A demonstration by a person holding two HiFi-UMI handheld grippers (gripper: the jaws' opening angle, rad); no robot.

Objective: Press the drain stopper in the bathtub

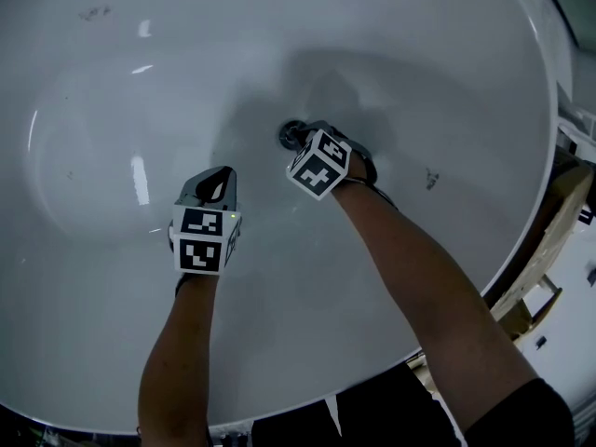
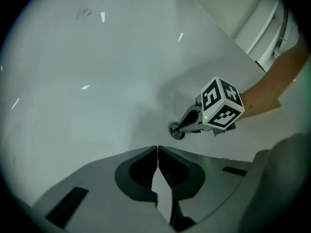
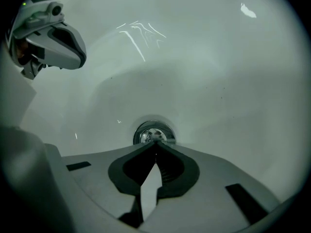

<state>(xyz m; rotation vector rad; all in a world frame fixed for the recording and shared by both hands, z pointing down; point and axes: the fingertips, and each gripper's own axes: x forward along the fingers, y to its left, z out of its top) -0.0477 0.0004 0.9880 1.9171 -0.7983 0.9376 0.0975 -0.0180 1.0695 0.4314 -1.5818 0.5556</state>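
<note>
The round chrome drain stopper (image 3: 154, 133) sits in the floor of the white bathtub (image 1: 447, 73). My right gripper (image 3: 156, 142) is shut with nothing in it, and its closed tips rest against the near edge of the stopper. In the head view the stopper (image 1: 291, 134) shows just past the right gripper (image 1: 300, 138). The left gripper (image 1: 223, 177) hovers to the left, shut and empty, tips together (image 2: 157, 147). From it I see the stopper (image 2: 176, 130) under the right gripper's tips (image 2: 181, 126).
The tub's curved rim (image 1: 545, 203) runs down the right side, with wooden pieces and cardboard (image 1: 535, 287) on the floor beyond it. The tub floor spreads wide to the left of the drain.
</note>
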